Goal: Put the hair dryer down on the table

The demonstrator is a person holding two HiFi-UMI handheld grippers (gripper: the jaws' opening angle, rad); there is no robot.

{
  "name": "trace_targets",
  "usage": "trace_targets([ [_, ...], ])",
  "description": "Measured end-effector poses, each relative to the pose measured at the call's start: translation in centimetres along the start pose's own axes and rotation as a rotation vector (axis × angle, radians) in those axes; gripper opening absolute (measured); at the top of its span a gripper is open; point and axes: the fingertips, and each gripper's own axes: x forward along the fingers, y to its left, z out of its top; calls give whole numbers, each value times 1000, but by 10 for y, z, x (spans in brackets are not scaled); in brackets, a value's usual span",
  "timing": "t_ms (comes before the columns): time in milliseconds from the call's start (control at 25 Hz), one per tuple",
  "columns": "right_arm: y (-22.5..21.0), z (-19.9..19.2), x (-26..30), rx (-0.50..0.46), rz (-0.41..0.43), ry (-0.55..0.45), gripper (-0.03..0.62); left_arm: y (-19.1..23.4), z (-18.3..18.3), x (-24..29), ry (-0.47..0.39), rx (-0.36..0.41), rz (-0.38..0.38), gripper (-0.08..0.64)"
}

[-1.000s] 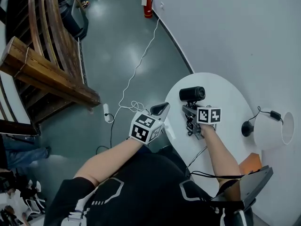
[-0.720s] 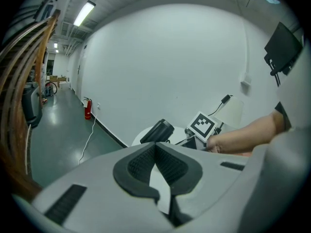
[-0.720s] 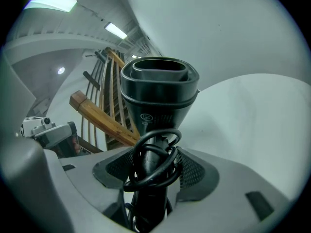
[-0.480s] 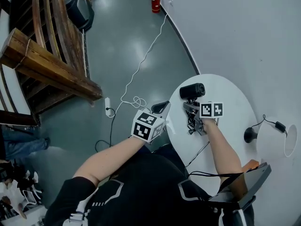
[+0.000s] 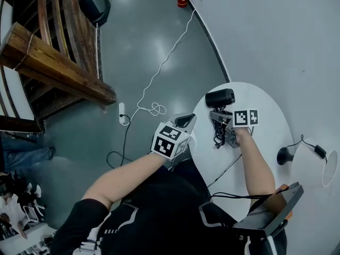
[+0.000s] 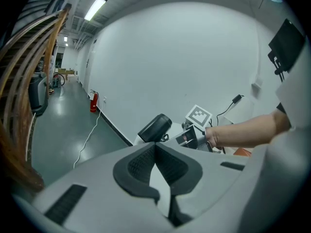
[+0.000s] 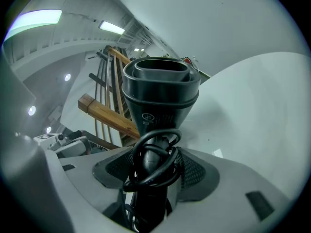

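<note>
Idleness suits the left claw (image 6: 156, 165): its pads meet on nothing, off the bench's left rim, with no part in this step. The right claw (image 7: 156, 171) is clamped on the handle of the black hair dryer (image 5: 220, 97), cord wound round the grip. The dryer hangs over the white bench (image 5: 268, 108), close to its left edge. I judge the set-down wants a shift right toward the bare middle, a level lowering until the body rests — only then a release. Room looks good there; the table lamp (image 5: 309, 158) stands well apart at the right rim.
</note>
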Motion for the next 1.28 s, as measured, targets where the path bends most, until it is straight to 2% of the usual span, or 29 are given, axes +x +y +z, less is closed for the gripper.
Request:
trace_targets([
  [200, -4, 0, 1, 21, 37, 45, 281, -4, -2, -1, 15, 41, -5, 6],
  [520, -10, 0, -1, 23, 40, 94, 281, -9, 2, -8, 31, 86, -17, 6],
  [720, -14, -1, -1, -42, 3, 173, 281, -13, 0, -7, 39, 97, -29, 6],
  [1040, -13, -3, -1, -73, -36, 244, 282, -12, 0, -13, 44, 109, -40, 6],
  [1280, -21, -3, -6, -130, -142, 267, 288, -11, 4, -20, 41, 112, -54, 6],
])
